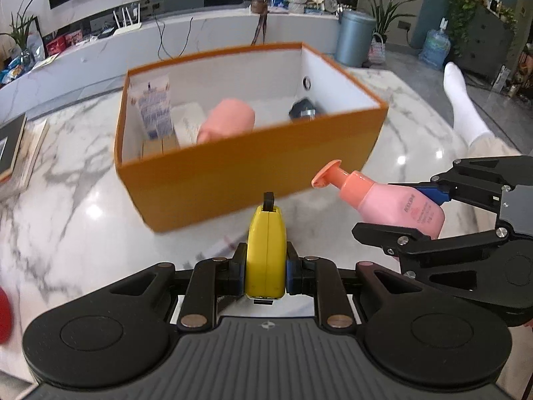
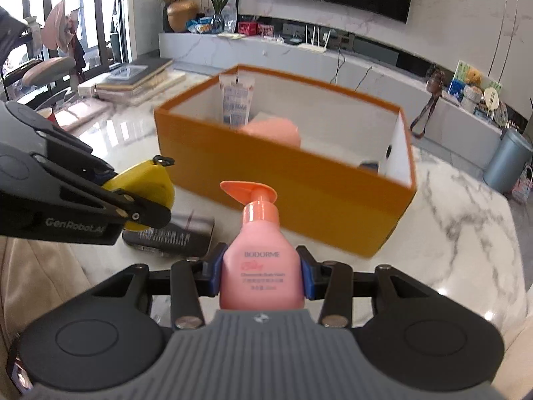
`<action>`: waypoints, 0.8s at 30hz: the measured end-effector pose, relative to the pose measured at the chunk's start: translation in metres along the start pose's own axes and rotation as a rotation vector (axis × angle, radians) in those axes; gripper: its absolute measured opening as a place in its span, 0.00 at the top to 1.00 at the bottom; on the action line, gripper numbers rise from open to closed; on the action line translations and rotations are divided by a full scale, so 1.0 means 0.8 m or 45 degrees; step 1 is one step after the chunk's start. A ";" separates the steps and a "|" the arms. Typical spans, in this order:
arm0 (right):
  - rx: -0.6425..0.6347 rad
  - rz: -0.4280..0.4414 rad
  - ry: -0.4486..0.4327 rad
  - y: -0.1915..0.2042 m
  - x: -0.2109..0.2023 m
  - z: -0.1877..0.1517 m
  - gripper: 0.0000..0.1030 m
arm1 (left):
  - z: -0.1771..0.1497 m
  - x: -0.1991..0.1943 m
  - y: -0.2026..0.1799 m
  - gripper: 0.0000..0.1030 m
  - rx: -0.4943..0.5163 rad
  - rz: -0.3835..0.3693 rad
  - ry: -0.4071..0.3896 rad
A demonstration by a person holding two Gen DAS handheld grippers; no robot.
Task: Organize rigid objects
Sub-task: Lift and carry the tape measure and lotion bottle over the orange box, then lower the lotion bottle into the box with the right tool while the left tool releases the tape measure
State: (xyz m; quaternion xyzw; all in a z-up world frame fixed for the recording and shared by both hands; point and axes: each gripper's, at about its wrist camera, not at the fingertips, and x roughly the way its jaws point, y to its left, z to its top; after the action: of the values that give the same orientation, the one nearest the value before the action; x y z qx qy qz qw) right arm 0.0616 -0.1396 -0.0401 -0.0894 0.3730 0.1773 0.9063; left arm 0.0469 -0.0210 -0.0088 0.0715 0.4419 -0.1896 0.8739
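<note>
Just short of the orange box [image 1: 253, 180], a yellow tape measure [image 1: 266, 253] is clamped in the left gripper [image 1: 266, 275] and a pink pump bottle [image 2: 261, 266] in the right gripper [image 2: 261, 275]. Both should probably be carried clear over the near wall and set into the free space right of the stuff already inside, one at a time tbh.

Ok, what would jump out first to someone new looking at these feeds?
The orange box in the middle of the marble table, open and partly filled. Nearer the cameras, the right gripper clamps a pink pump bottle, and the left gripper clamps a yellow tape measure.
</note>
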 end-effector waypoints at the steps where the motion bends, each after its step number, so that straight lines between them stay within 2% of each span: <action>1: 0.003 0.002 -0.010 -0.003 -0.003 0.006 0.57 | 0.007 -0.002 0.002 0.78 -0.006 -0.006 -0.010; 10: 0.026 0.025 -0.109 -0.026 -0.014 0.070 0.57 | 0.065 -0.010 0.022 0.78 -0.005 -0.024 -0.093; 14: 0.002 -0.001 -0.141 -0.031 -0.009 0.098 0.57 | 0.093 -0.010 0.023 0.78 0.028 -0.009 -0.130; 24: 0.048 -0.045 -0.075 -0.060 0.055 0.144 0.58 | 0.154 0.044 0.031 0.78 0.025 -0.016 -0.129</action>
State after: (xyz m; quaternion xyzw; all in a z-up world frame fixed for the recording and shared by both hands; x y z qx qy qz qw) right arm 0.1833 -0.1385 0.0112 -0.0736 0.3478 0.1567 0.9215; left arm 0.1673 -0.0439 0.0358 0.0677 0.3955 -0.2026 0.8933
